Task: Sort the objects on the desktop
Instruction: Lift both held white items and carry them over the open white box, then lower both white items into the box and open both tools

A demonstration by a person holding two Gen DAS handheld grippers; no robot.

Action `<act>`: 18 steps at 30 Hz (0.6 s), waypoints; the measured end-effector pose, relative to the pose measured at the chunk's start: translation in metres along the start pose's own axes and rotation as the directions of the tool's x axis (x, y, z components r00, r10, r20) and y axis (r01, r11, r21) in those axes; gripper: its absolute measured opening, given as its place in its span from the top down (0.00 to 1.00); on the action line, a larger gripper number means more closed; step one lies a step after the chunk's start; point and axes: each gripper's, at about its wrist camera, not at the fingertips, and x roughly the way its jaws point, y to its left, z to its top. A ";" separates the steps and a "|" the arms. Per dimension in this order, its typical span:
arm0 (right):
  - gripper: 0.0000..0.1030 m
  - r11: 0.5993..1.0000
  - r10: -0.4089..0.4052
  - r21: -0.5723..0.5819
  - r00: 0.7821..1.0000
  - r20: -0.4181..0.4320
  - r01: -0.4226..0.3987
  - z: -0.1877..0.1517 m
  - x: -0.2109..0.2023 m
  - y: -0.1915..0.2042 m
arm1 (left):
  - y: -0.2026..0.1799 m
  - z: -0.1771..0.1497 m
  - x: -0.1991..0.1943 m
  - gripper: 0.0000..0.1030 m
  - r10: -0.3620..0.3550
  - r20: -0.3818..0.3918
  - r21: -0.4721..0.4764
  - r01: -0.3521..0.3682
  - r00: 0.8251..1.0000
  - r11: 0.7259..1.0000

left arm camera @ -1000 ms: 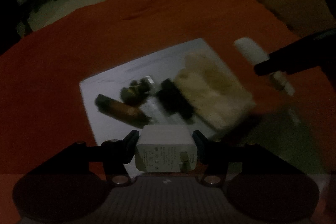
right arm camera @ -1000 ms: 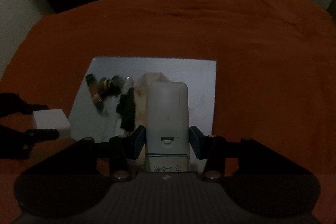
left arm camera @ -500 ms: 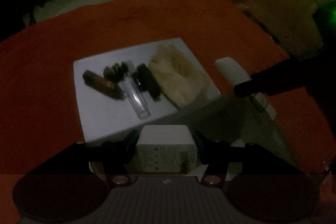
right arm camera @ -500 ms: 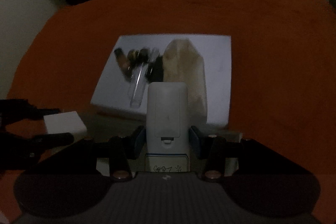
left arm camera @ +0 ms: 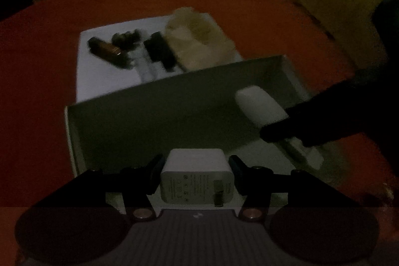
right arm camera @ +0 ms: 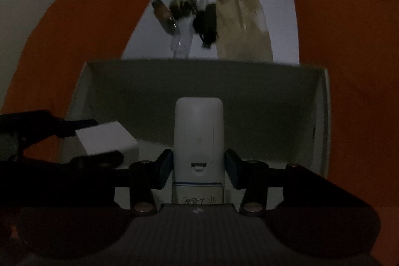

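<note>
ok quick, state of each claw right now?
Left claw: closed on the white charger, above the open box.
Right claw: closed on the white remote, also over the box.

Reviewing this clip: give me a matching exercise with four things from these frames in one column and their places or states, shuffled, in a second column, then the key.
Things
1. white charger
2. white remote
3. beige cloth
4. open box

Places or states
A. lying on the white sheet beyond the box
B. clamped in the right gripper
C. standing on the orange table, under both grippers
D. clamped in the left gripper

Pairs: 1-D, 2-B, 3-A, 4-C
</note>
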 end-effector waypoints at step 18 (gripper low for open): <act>0.53 0.992 -0.120 -0.051 0.984 -0.131 0.115 -0.032 0.075 -0.015 | -0.005 -0.033 0.065 0.50 0.084 -0.086 -0.082 -0.091 0.993 0.992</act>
